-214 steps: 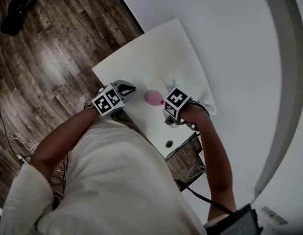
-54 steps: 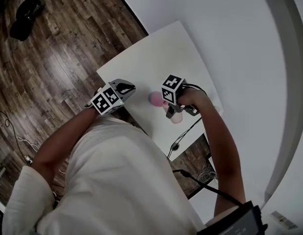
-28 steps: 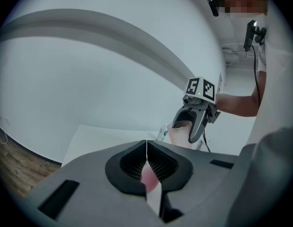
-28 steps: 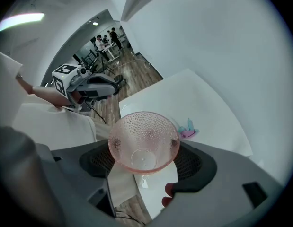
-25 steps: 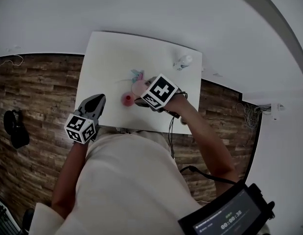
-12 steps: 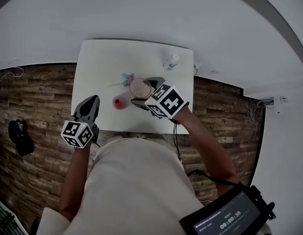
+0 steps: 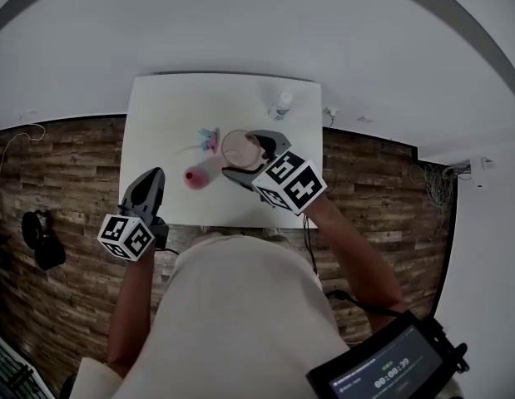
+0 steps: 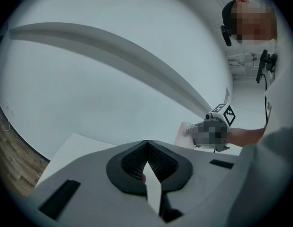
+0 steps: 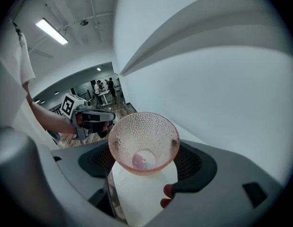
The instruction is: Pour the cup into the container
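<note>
My right gripper (image 7: 247,157) is shut on a pink dimpled glass cup (image 7: 239,149), held up above the white table (image 7: 157,115). In the right gripper view the cup (image 9: 144,143) sits between the jaws with its mouth toward the camera. A small pink container (image 7: 194,178) stands on the table, left of the cup and apart from it. My left gripper (image 7: 152,181) hovers near the table's front left edge, shut with nothing in it; its jaws (image 8: 147,150) meet in the left gripper view.
A small teal and pink object (image 7: 209,137) lies on the table behind the container. A white bottle-like item (image 7: 280,102) stands near the back right edge. Wooden floor surrounds the table, with a pale wall behind it.
The right gripper has risen with the cup, which now looks larger and farther from the pink container. The left gripper has also lifted a little, still shut.
</note>
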The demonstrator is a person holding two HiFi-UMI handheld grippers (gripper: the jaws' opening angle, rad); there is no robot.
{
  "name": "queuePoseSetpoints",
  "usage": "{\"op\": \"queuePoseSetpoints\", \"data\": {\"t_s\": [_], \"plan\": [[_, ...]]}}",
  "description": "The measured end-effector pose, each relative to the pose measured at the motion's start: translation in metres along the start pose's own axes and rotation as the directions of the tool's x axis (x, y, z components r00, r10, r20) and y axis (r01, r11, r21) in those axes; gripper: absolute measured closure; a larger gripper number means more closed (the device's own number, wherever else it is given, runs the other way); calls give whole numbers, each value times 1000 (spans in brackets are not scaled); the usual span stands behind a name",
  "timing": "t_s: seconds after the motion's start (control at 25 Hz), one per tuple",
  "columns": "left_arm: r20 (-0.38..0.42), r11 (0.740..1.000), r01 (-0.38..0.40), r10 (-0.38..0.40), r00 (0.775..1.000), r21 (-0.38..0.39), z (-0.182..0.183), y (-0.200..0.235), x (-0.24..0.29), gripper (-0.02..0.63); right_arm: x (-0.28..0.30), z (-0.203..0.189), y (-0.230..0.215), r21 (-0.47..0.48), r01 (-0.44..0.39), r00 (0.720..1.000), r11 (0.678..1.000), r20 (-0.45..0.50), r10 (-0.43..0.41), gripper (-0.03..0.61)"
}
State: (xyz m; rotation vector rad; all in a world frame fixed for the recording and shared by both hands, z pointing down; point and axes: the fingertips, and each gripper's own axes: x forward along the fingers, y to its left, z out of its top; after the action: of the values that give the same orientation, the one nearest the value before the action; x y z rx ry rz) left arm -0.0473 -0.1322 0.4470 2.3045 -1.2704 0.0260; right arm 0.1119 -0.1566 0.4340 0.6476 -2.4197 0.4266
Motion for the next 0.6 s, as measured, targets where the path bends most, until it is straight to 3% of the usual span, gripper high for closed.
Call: {"op": "queuePoseSetpoints", "data": {"t_s": [0.2,0.6], "plan": [[-13,1000,-13,14,1000,15,-6,-67,50,604,-73,-32,-52,12,6,998,1000,65,-6,206],[-36,999,-40,40,999,3,-24,-78,43,604,-90,-47,-53,24,24,994,999,102,-26,206]]}}
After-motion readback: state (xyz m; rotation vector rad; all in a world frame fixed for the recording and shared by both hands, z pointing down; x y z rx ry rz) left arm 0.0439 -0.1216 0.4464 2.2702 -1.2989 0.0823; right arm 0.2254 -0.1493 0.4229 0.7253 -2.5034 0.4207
